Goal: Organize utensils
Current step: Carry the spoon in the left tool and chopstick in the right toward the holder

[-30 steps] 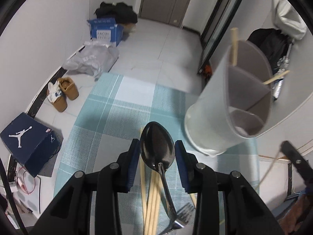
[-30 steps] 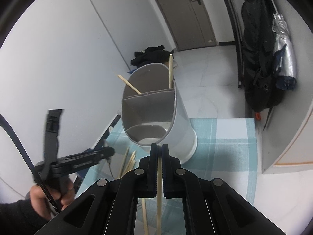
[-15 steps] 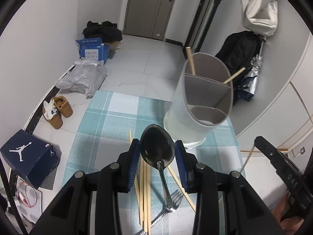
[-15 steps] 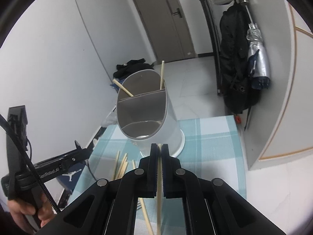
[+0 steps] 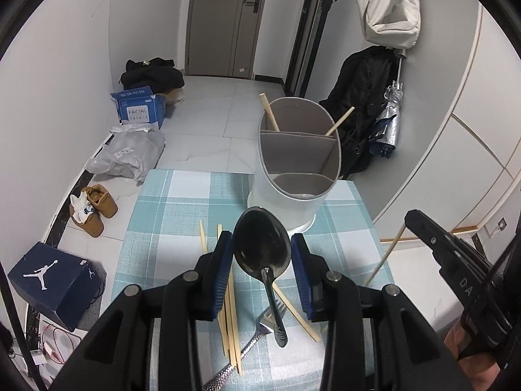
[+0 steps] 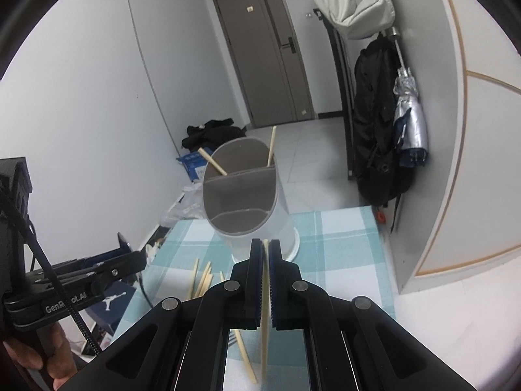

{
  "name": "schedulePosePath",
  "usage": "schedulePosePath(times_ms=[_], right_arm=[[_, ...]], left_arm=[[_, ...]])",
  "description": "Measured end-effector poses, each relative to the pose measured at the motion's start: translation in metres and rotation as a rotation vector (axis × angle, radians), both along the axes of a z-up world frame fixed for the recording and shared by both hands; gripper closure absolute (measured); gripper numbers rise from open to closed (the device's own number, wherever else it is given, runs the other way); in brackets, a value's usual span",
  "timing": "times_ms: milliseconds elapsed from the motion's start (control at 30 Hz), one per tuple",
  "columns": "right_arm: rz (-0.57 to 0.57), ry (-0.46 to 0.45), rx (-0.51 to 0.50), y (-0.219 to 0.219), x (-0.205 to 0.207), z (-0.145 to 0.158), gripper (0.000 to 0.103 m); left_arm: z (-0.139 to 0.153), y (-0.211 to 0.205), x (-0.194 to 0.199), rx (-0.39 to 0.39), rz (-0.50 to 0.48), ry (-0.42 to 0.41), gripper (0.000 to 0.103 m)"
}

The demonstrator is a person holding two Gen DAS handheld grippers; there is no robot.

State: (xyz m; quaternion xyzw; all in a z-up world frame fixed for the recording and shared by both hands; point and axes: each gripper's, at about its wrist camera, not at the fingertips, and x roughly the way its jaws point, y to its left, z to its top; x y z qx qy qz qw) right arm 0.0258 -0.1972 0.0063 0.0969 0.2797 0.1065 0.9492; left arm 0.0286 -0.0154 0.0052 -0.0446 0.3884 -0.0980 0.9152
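My left gripper (image 5: 262, 254) is shut on a dark metal spoon (image 5: 262, 251), bowl up, above the checked cloth (image 5: 169, 215). My right gripper (image 6: 265, 260) is shut on a wooden chopstick (image 6: 264, 309), held upright. The grey divided utensil holder (image 5: 294, 169) stands at the cloth's far side with two chopsticks (image 5: 269, 111) in its back compartment; it also shows in the right wrist view (image 6: 241, 195). Several loose chopsticks (image 5: 229, 306) and a fork (image 5: 260, 332) lie on the cloth below the left gripper. Both grippers are apart from the holder.
On the floor to the left are a dark blue shoe box (image 5: 55, 280), tan shoes (image 5: 94, 208), a grey plastic bag (image 5: 130, 156) and a blue carton (image 5: 140, 107). A black coat and a silver umbrella (image 5: 389, 127) hang at the right. A curved white wall (image 6: 456, 176) borders the table's right.
Both grippers have drawn back and up from the holder, which now looks smaller and farther. The spoon and the chopstick stay held.
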Motion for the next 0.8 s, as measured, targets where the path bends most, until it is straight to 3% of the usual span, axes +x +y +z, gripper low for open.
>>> schedulePosePath(times_ms=[500,800], right_arm=[[0.001,-0.051,0.015,-0.010,-0.011,0.011,0.100],[0.030,-0.102,0.043,-0.012,-0.007,0.034,0.100]], left_arm=[[0.015,-0.006,-0.014,-0.006,-0.048,-0.068,0.072],[0.050,-0.007,0.001,-0.015,-0.047,-0.125,0.072]])
